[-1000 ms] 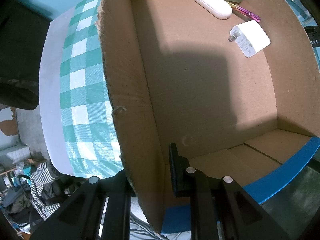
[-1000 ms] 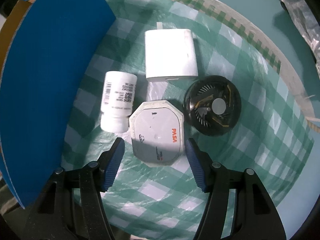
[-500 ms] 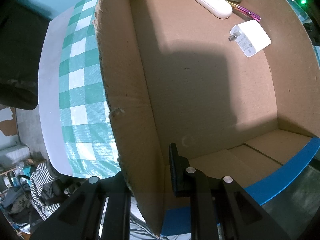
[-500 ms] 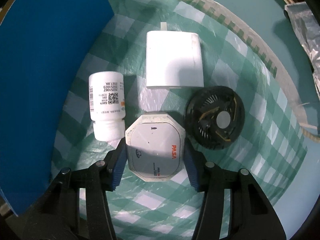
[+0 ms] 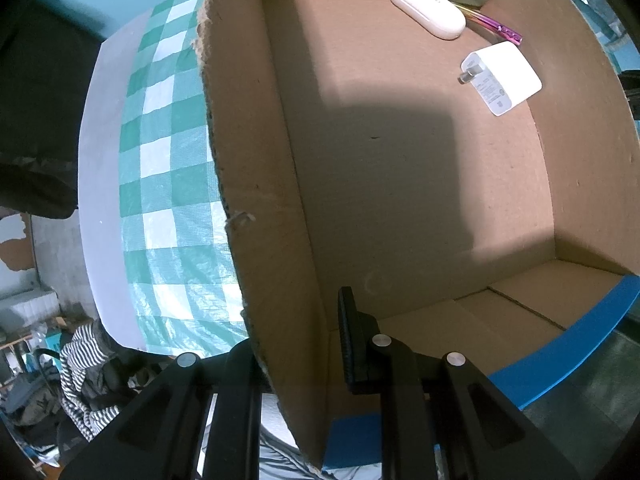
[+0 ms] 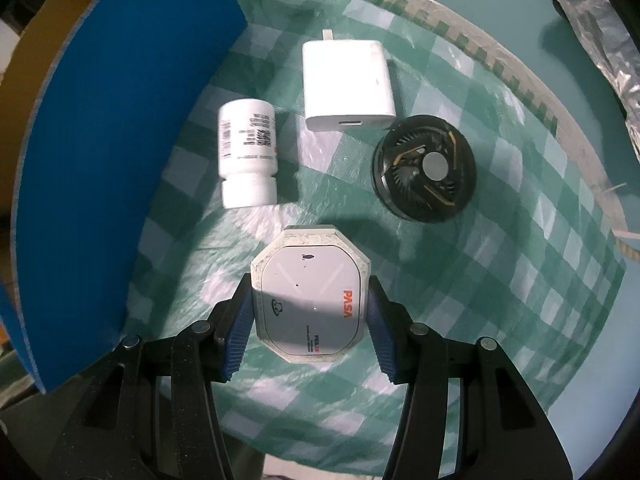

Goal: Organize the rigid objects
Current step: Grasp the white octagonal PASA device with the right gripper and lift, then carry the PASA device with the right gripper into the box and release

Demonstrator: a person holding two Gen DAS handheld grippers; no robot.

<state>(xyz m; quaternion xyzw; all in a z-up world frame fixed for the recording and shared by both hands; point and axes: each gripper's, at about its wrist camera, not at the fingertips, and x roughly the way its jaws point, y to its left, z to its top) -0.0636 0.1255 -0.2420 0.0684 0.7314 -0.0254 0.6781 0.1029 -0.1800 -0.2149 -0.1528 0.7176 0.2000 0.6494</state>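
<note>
The right claw (image 6: 308, 316) has just squeezed shut on the white eight-sided box (image 6: 310, 298) and lifted it off the checked surface (image 6: 500, 272). The left claw (image 5: 298, 344) pinches the cardboard box (image 5: 256, 208) wall at 9 o'clock, ready for dropping it in.

Right gripper (image 6: 308, 320) clamped on white octagonal device (image 6: 310, 300), jaws just closed. White bottle (image 6: 248, 156) lying at eleven o'clock, white charger (image 6: 346, 84) at twelve, black fan (image 6: 426, 168) at one.
</note>
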